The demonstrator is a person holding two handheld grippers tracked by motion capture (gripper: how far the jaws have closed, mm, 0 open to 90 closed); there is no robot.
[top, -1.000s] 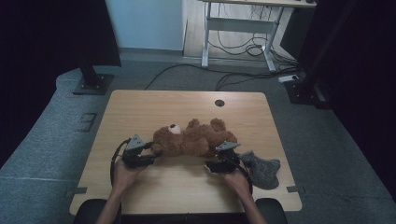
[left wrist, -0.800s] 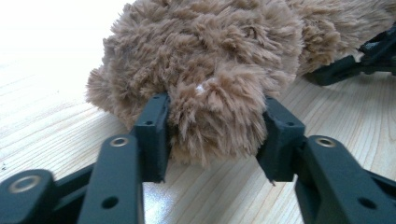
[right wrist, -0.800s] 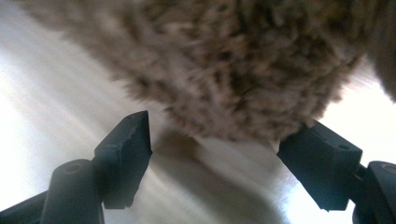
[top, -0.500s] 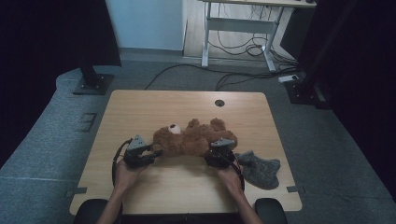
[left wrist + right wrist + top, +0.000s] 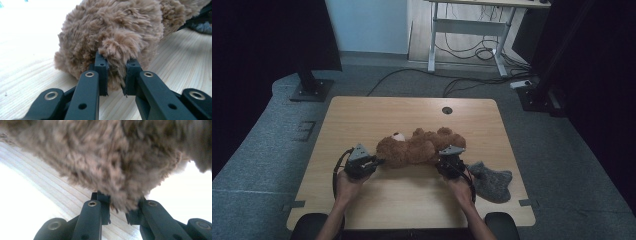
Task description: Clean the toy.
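Mid-table, the bear lies on its side, left gripper and right gripper both just closing, pinching only tufts of fur. Lift now and those thin grabs could slip, dropping it.

Around the light wooden table
A crumpled grey knitted cloth lies near the table's right edge; a round black cable hole sits at its far side; black cables trail across the grey carpet beyond.

Both forearms reach forward, the left hand-held gripper and right hand-held gripper having just closed their jaws.
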